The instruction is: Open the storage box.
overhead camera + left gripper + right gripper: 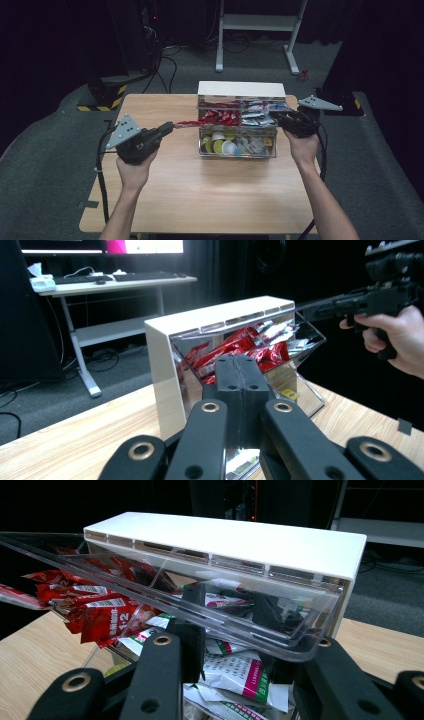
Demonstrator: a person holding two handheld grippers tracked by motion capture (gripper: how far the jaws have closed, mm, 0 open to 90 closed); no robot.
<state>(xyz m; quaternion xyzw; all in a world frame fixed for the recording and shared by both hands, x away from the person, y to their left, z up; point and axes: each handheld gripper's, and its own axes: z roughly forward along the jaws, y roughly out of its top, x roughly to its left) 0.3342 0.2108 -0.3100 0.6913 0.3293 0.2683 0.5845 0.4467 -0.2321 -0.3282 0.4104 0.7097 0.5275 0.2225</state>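
Observation:
A white-backed organiser box [240,90] with clear bins stands at the table's far middle. Its upper bin holds red sachets [220,116] on the left and white-green sachets [255,118] on the right; capsules [222,145] fill the lower bin. My left gripper [171,126] is left of the box, shut on one red sachet [187,123] that stretches from its tips to the bin's mouth. In the left gripper view its jaws [241,365] are pressed together. My right gripper [274,116] is at the box's right end. Its jaws [227,607] stand apart beneath the raised clear flap [150,597], over the white-green sachets [235,672].
The wooden table [200,200] has bare room in front of the box and to its left. Behind the table stand a white desk frame [260,22] and a black-and-yellow base [105,95], with cables on the floor. A desk with a keyboard [115,277] is far off.

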